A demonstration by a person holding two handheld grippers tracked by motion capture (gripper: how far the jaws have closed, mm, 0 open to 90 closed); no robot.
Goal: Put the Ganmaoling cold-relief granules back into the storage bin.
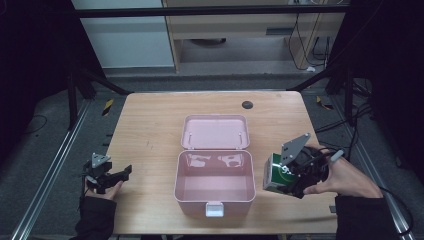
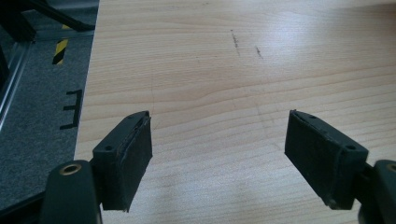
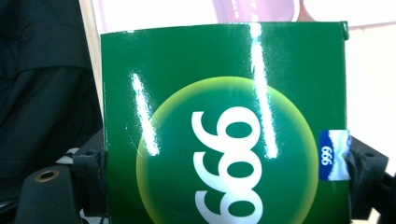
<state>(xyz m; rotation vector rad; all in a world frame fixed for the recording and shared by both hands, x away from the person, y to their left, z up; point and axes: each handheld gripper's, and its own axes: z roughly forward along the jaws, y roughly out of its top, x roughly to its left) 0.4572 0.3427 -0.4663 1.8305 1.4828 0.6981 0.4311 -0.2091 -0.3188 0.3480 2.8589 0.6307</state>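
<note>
Light wooden desk (image 1: 150, 125) with a small dark round spot (image 1: 247, 104) near the far edge and a couple of faint scuff marks (image 2: 235, 39) on the left part. Grey carpet floor (image 1: 45, 140) all around – yellow-black striped tape pieces (image 1: 107, 106) lie on it off the far left and far right corners. Metal rails (image 1: 47, 177) run along both sides, and cables (image 1: 312, 47) hang behind a pale cabinet (image 1: 240, 30) at the far end.

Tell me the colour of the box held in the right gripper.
Glossy green box, with a pale circle and white digits; clearest in the right gripper view.
</note>
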